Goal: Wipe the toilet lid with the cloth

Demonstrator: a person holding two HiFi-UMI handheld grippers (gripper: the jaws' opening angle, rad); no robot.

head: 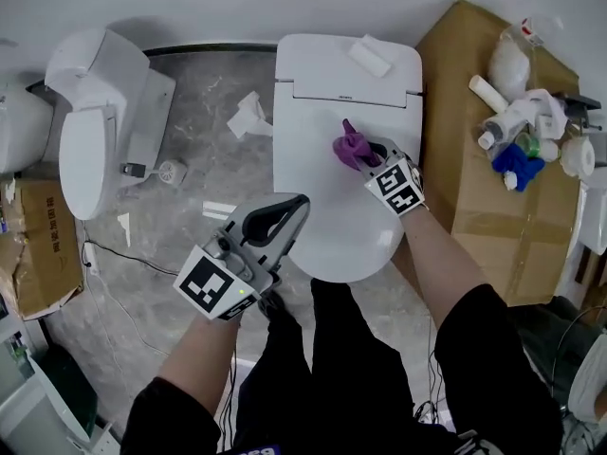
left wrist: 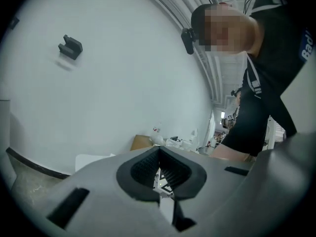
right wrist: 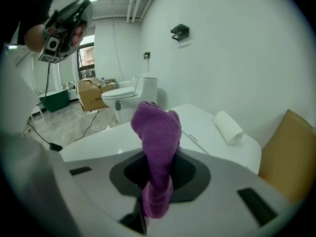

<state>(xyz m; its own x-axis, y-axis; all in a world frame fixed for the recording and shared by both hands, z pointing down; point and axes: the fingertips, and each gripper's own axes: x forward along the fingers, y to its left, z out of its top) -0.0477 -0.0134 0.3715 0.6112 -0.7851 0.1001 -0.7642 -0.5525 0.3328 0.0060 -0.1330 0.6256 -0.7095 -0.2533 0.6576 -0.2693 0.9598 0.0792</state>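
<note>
Over the toilet lid (head: 332,207): right gripper (head: 372,157), its jaws clamped on the purple cloth (head: 353,147).
Cloth axis: the long way runs along the jaws line; the free end points toward the tank, a little to the left in the head view.
Cloth contact: touching the lid or not, I cannot tell.
Left gripper (head: 277,218): by the lid's front left edge, jaws pressed together, nothing between them.
Count: one cloth, two grippers, one white roll (head: 370,55) on the tank.

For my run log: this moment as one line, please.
right claw shut on cloth; cloth over lid; left claw shut, empty
</note>
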